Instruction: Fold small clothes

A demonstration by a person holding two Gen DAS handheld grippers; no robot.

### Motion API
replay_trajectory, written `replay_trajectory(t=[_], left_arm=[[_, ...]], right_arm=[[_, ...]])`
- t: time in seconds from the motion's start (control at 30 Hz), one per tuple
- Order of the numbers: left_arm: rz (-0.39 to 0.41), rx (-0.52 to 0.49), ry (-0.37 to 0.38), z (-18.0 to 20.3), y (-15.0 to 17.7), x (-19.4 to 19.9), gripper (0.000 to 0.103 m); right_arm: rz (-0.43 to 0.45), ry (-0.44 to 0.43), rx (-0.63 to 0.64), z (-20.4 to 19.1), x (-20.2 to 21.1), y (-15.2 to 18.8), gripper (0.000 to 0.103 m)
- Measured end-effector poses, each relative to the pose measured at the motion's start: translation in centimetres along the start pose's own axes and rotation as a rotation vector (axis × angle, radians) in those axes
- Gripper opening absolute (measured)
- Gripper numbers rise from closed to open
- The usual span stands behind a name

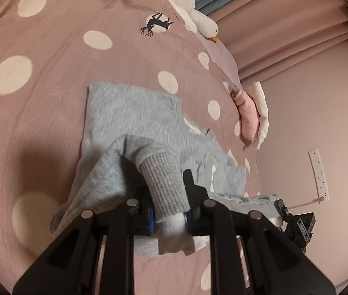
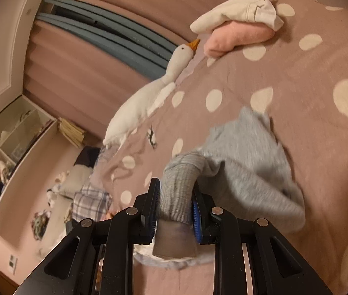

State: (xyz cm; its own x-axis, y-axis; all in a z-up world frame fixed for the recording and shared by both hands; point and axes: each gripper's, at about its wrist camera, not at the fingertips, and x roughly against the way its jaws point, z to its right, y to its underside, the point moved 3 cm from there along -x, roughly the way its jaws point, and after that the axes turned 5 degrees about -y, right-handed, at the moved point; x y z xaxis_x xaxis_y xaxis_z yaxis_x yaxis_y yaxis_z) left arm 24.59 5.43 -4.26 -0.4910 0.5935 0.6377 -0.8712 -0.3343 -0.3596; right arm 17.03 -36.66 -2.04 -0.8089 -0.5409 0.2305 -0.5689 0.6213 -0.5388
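Note:
A small grey sweatshirt [image 1: 134, 118] lies on the pink dotted bedspread [image 1: 38, 98]. My left gripper [image 1: 167, 191] is shut on one ribbed grey cuff [image 1: 166, 182] and holds that sleeve lifted over the garment. My right gripper [image 2: 176, 196] is shut on the other ribbed cuff [image 2: 177, 186], with the grey sleeve and body [image 2: 247, 162] trailing away to the right, blurred. The right gripper also shows in the left wrist view [image 1: 296, 221] at the lower right, by the garment's edge.
A white plush goose [image 2: 149, 93] lies along the bed's far edge; it also shows in the left wrist view [image 1: 193, 9]. A folded pink garment [image 2: 237, 36] and a cream one [image 2: 242, 12] sit near the bed edge. Shelves [image 2: 14, 147] and floor clutter lie beyond.

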Motion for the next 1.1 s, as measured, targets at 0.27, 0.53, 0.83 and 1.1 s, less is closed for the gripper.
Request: replay_trajectory(t=[0.27, 0.53, 0.83, 1.1], left_arm=[[-0.004, 0.005, -0.022, 0.5, -3.1, -2.1, 0.016], [0.037, 0.03, -0.019, 1.0, -7.8, -3.9, 0.016], [-0.034, 0.073, -0.142, -1.4, -10.3, -9.5, 0.017], [-0.128, 0.268, -0.06, -4.8, -11.3, -11.0, 0.027]], right_arm=[[-0.03, 0.065, -0.009, 1.9, -3.7, -2.3, 0.019], [-0.002, 0.069, -0.042, 1.7, -6.0, -6.0, 0.019], [-0.057, 0.233, -0.083, 4.8, -10.6, -7.1, 0.019], [-0.088, 0.201, -0.267, 8.2, -11.1, -7.8, 0.025]])
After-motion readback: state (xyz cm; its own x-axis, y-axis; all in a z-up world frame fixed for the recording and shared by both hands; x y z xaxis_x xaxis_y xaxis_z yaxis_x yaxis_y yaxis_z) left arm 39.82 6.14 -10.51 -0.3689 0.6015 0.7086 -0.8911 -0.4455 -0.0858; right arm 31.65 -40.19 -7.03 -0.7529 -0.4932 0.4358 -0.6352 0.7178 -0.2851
